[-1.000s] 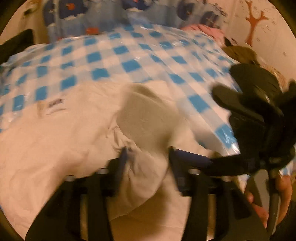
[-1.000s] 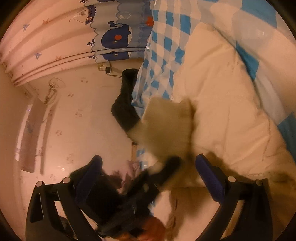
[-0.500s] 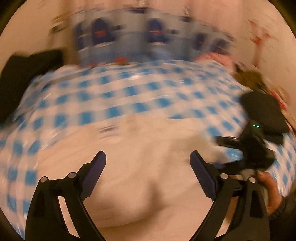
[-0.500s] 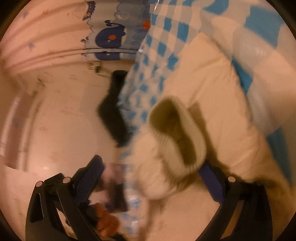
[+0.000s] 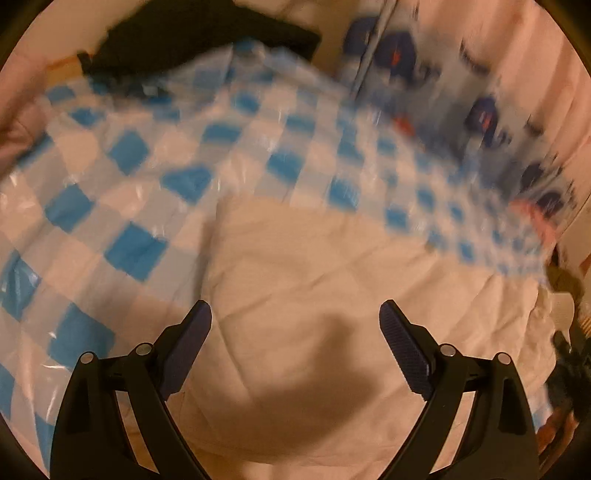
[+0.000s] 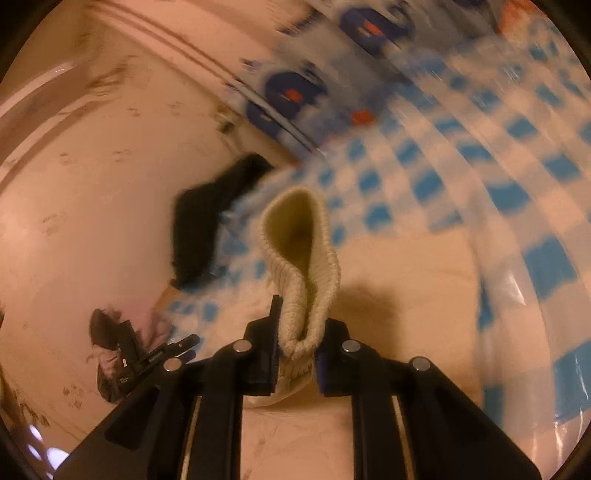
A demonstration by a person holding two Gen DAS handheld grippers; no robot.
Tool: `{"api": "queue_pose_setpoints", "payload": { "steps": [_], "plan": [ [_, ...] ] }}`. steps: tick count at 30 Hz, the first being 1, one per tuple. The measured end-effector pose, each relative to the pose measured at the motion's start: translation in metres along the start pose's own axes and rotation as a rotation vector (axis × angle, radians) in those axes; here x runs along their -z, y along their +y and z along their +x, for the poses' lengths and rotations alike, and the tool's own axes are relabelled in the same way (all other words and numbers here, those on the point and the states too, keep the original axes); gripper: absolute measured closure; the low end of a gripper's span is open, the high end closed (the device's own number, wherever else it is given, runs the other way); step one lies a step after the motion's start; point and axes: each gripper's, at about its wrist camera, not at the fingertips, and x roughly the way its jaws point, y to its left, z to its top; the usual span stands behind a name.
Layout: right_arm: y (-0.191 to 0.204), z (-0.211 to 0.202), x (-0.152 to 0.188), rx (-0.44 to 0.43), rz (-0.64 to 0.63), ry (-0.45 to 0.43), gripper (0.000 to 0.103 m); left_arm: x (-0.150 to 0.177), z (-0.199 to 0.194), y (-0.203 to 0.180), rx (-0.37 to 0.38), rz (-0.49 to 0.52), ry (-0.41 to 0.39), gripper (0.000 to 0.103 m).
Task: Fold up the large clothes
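Right wrist view: right gripper (image 6: 295, 332) has just clamped its jaws onto the ribbed knit cuff (image 6: 301, 258) of the cream-white garment (image 6: 402, 295). Cuff stands up from between the jaws as an open loop, bottom edge pinched between the pads. Rest of garment lies spread on the blue-and-white checked plastic cover (image 6: 517, 177) of the bench. Black cloth item (image 6: 207, 225) hangs over the far left edge of the cover. Whale-print curtain (image 6: 295, 88) behind. Background blurred.

Left wrist view: left gripper (image 5: 295, 321) jaws wide apart, nothing between them, hanging over the flat cream-white garment (image 5: 332, 277), not touching it. Checked cover (image 5: 147, 155) shows to the left and beyond. Black cloth (image 5: 192, 33) at top left, whale curtain (image 5: 443, 74) top right. Dark shadow on garment below the jaws. Frame blurred.
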Motion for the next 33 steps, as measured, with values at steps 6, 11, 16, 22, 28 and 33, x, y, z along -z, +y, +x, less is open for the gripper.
{"api": "queue_pose_setpoints", "payload": {
  "steps": [6,11,16,22,28,33],
  "plan": [
    [-0.056,0.016,0.011,0.086,0.198,0.103,0.078,0.006,0.034,0.011,-0.099,0.024,0.136,0.008],
    [-0.001,-0.034,-0.019,0.1,-0.011,-0.157,0.042,-0.01,-0.018,-0.016,-0.099,0.15,-0.111,0.008],
    [0.034,0.057,-0.025,0.235,-0.185,0.113,0.038,-0.018,0.016,-0.02,-0.131,0.187,-0.061,0.008],
    [0.011,0.088,-0.012,0.356,-0.189,0.199,0.043,-0.004,0.057,0.006,-0.091,0.108,0.077,0.007],
    [0.032,0.077,0.017,0.447,-0.407,0.259,0.038,0.011,0.026,-0.01,-0.177,0.254,-0.06,0.007],
    [0.024,0.076,0.014,0.436,-0.344,0.308,0.037,0.012,0.051,0.012,-0.103,0.113,0.096,0.007]
  ]
}}
